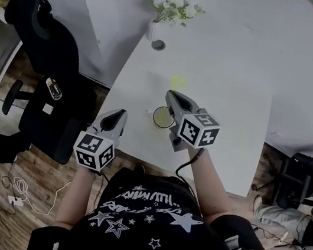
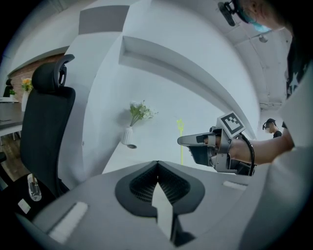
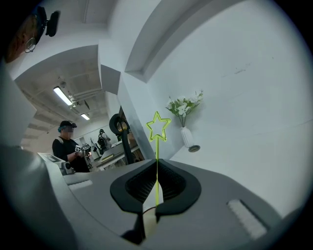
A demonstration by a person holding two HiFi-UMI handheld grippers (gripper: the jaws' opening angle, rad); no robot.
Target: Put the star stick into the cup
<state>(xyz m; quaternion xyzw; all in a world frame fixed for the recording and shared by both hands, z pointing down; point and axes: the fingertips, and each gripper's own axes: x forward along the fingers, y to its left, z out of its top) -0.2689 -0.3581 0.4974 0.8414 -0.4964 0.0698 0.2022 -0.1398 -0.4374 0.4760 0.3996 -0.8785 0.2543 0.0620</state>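
Nearest the camera, the person's black star-printed shirt is filling the bottom of the head view, with both forearms reaching forward over the front edge of the white desk. The left gripper is hovering above the desk's near left corner; its jaws are pressing together with nothing between them. The right gripper is hanging a little farther in, and its jaws are closing on the star stick, gripping the thin yellow-green stem so that the outlined star is standing upright above them. The cup is sitting on the desk just beside and below the right gripper; whether the stem's lower end is reaching inside it cannot be told. Beyond that, bare white desk is stretching away to a white vase of pale flowers at the far edge, with a small round grey object lying just beside the vase. A black office chair is standing to the left of the desk on a wooden floor, where cables are trailing. White walls are rising behind, and in the right gripper view another person is standing far off under ceiling strip lights.
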